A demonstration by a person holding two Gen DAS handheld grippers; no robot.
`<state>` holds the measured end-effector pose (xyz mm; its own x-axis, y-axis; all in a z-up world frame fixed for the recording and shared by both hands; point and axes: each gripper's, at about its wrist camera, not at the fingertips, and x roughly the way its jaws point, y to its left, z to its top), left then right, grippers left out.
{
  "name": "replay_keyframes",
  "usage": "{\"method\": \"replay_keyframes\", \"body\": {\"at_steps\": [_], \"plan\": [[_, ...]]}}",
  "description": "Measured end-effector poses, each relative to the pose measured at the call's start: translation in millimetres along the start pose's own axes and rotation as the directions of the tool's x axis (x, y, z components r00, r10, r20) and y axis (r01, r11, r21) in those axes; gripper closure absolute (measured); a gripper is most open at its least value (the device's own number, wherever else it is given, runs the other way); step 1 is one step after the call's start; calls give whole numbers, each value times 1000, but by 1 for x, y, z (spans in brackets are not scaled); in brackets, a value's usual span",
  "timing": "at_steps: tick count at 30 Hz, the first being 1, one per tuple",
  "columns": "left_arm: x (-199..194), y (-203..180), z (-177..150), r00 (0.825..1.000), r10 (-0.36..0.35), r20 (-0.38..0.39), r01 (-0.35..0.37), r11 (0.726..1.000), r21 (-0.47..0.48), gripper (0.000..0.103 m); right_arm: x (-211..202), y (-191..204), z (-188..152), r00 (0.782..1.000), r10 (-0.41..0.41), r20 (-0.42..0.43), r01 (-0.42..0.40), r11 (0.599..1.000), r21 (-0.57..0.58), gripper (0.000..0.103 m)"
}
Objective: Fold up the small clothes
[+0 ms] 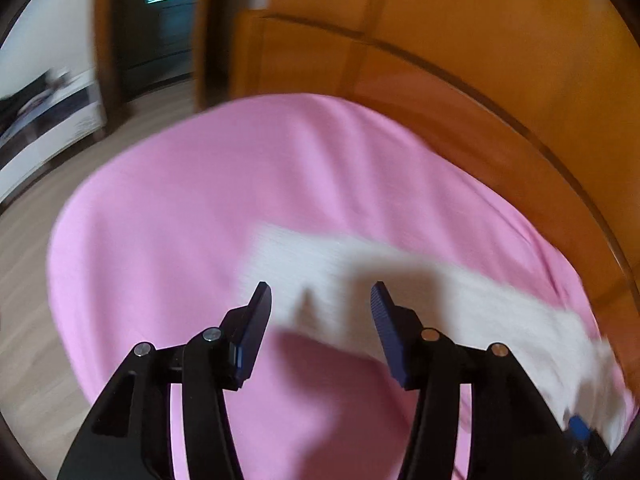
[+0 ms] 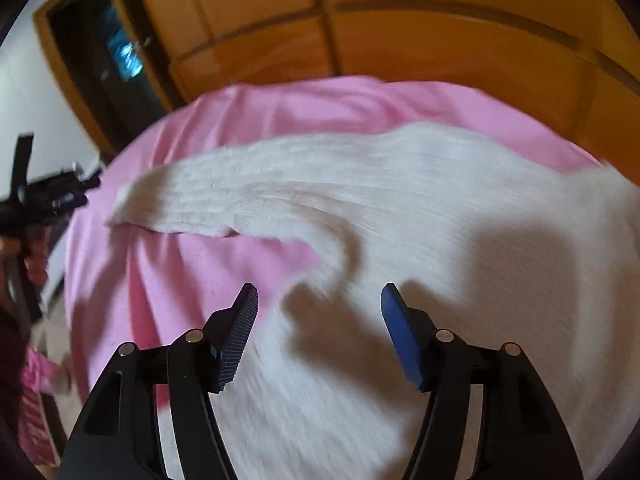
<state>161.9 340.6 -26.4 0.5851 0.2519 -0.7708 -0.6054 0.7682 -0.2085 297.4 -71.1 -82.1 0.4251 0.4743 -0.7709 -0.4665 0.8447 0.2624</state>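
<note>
No readable text, label, brand or number anywhere; both views motion-blurred, so perhaps missed.

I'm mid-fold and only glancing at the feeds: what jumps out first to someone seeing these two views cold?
The bright pink sheet fills the middle of both views, backed by orange-brown wooden panels. On it lies a white knitted garment, spread wide under the right gripper, with one narrow part reaching left across the sheet. Both the right and the left gripper stand open above the cloth, holding nothing.
</note>
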Motion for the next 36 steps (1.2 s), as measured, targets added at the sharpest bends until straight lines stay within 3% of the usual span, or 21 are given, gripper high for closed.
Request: {"method": "replay_keyframes", "body": {"at_steps": [3,6,9,10,12,15,16,18,20,26,27,28,30,33,36], "plan": [[-22,-44,-31,993,-118,-5,117,987,106,52,-63,-67,-42,995,-92,49,82,981,175,40],[-41,-101,-71,964,-260,-55,266,942,202,48,-122,-132,-88,974,-218,65,184,923,339,46],[-57,-151,-110,940,-325,-107,342,895,286,46,-194,-204,-148,920,-385,65,292,788,541,47],[-61,-173,-127,921,-359,-152,390,860,328,44,-219,-224,-168,887,-459,53,347,738,579,47],[-65,-201,-151,908,-368,-200,418,818,394,43,-255,-256,-197,824,-567,9,449,662,600,47],[-75,-234,-196,890,-358,-282,454,753,476,43,-288,-302,-231,797,-603,-18,435,554,710,48],[-75,-243,-206,886,-349,-305,461,737,495,43,-291,-311,-235,787,-617,-22,441,536,720,54],[-81,-259,-220,888,-322,-329,456,717,527,43,-292,-331,-241,778,-627,-44,444,499,744,56],[-83,-269,-231,879,-313,-359,470,695,545,43,-287,-353,-241,790,-612,-37,414,488,768,56],[-82,-294,-254,881,-281,-382,465,664,586,41,-252,-393,-217,837,-547,-32,362,507,782,56],[-83,-295,-256,881,-279,-383,465,662,588,40,-246,-396,-213,840,-541,-37,364,512,778,59],[-83,-297,-259,877,-279,-392,472,657,589,40,-241,-397,-207,840,-541,-44,373,516,771,78],[-91,-299,-265,873,-285,-395,480,643,597,40,-242,-393,-199,841,-540,-43,374,521,767,99],[-97,-302,-271,878,-297,-375,477,612,631,38,-271,-367,-195,846,-530,59,298,562,771,99],[-96,-302,-274,864,-309,-397,501,603,621,37,-313,-343,-200,839,-516,171,203,589,782,99]]}}
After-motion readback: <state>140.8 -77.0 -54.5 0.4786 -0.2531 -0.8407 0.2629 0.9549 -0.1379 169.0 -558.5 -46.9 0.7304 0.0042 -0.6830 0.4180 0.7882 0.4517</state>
